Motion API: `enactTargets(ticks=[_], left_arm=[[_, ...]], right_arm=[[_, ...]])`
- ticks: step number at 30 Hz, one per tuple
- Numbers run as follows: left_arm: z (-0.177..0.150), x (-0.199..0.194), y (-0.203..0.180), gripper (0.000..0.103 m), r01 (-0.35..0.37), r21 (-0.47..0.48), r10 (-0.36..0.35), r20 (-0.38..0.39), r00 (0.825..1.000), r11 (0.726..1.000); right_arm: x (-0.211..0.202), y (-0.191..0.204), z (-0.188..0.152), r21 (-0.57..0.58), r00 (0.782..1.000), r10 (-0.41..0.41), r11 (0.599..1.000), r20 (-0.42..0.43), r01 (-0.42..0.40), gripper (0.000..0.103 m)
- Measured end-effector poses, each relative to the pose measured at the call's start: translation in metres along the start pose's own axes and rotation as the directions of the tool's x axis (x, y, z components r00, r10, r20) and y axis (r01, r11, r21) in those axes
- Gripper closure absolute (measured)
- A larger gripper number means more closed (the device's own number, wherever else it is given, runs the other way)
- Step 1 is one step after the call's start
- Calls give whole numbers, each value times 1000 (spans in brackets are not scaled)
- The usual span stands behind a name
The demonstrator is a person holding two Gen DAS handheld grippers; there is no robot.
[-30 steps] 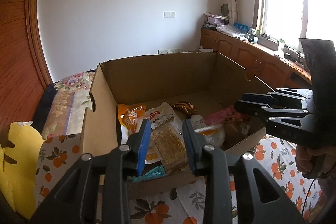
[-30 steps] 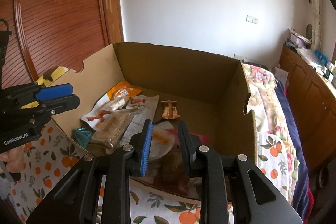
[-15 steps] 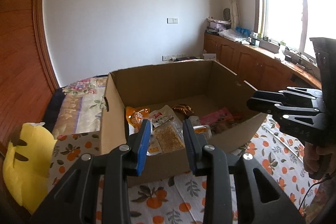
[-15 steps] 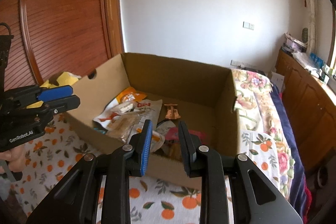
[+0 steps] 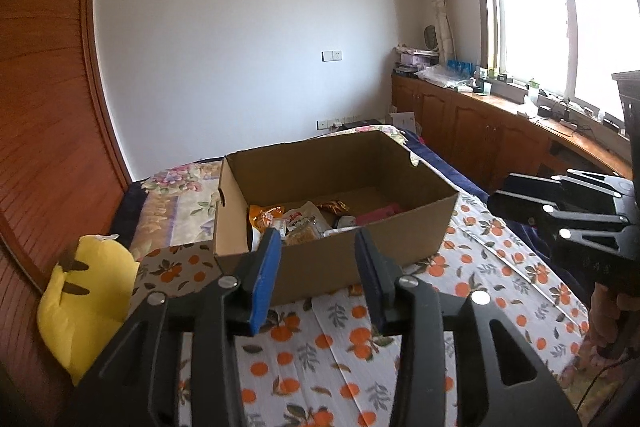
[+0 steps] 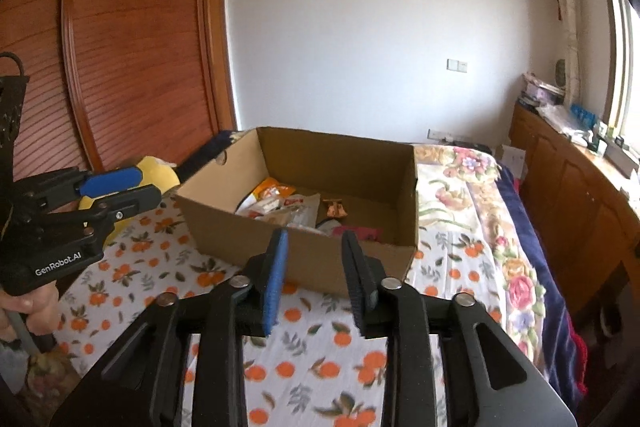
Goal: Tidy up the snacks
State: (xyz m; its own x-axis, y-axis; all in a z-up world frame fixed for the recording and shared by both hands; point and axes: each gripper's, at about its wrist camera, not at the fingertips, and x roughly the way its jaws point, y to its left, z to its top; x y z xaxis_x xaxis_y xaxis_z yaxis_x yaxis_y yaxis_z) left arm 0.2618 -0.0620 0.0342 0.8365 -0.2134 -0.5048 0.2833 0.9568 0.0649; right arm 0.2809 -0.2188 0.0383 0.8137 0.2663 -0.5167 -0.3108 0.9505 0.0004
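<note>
The cardboard box (image 5: 332,223) sits on the orange-print cloth (image 5: 336,343), directly ahead of and below both sets of fingers, with clear cloth between its near wall and the fingertips. The snack packets (image 5: 298,223) lie inside the box, clustered toward the left half of its floor as seen from the left wrist camera; only their upper edges show above the near wall. The left gripper (image 5: 316,267) is held with its fingers spread apart and nothing between them. The right gripper (image 6: 314,267) is likewise spread and empty. The long axis of the box runs across the fingers, left to right, so any reach must pass over the near wall and then descend. Judged from both views, the two grippers stand about equally far back from the box; the packets lie more nearly in line with the left fingers, which makes the left hand the likelier one to reach them. A yellow plush toy (image 5: 86,291) lies left of the left fingers, apart from the box.
</note>
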Motion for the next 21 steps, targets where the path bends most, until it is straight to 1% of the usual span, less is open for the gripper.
enactTargets(ticks=[1, 2, 3, 7, 8, 10, 11, 12, 13, 17, 19, 20, 21], left_arm=[[-2, -6, -4, 59, -10, 6, 10, 3, 1000, 1000], [-4, -12, -7, 58, -21, 12, 21, 8, 1000, 1000], [-6, -15, -8, 55, -28, 14, 28, 12, 1000, 1000], [-15, -32, -18, 53, -47, 25, 47, 11, 999, 999], [-18, -36, -20, 52, -51, 24, 50, 11, 999, 998], [-22, -44, -22, 46, -54, 21, 54, 15, 998, 998], [-24, -50, -23, 43, -58, 17, 58, 19, 998, 998], [-26, -56, -24, 36, -63, 14, 62, 28, 998, 998], [-27, -60, -25, 34, -64, 9, 63, 38, 997, 998], [-33, -76, -29, 33, -62, 4, 62, 45, 997, 998], [-36, -83, -31, 30, -73, 1, 73, 53, 996, 997], [-37, -87, -33, 29, -86, 4, 85, 60, 995, 996], [-37, -90, -34, 26, -94, 5, 93, 65, 994, 996]], right_arm=[[-5, 2, -2, 2, 1000, -9, 1000, 5, 9, 63], [-10, 3, -5, 7, 1000, -23, 1000, 11, 23, 54], [-17, 3, -8, 15, 999, -33, 999, 18, 33, 48], [-34, 4, -18, 38, 998, -66, 997, 24, 65, 36], [-39, 4, -20, 41, 996, -82, 996, 28, 81, 30], [-47, 6, -23, 44, 994, -100, 994, 40, 99, 23], [-53, 7, -24, 48, 993, -109, 993, 49, 107, 17], [-58, 7, -26, 51, 992, -112, 993, 55, 109, 13], [-62, 8, -28, 52, 992, -114, 992, 58, 111, 13], [-74, 10, -34, 53, 991, -120, 992, 56, 117, 7], [-80, 10, -36, 59, 991, -122, 991, 56, 118, 1], [-83, 11, -37, 62, 991, -121, 991, 57, 117, 0], [-86, 12, -38, 65, 991, -118, 991, 55, 115, 0]])
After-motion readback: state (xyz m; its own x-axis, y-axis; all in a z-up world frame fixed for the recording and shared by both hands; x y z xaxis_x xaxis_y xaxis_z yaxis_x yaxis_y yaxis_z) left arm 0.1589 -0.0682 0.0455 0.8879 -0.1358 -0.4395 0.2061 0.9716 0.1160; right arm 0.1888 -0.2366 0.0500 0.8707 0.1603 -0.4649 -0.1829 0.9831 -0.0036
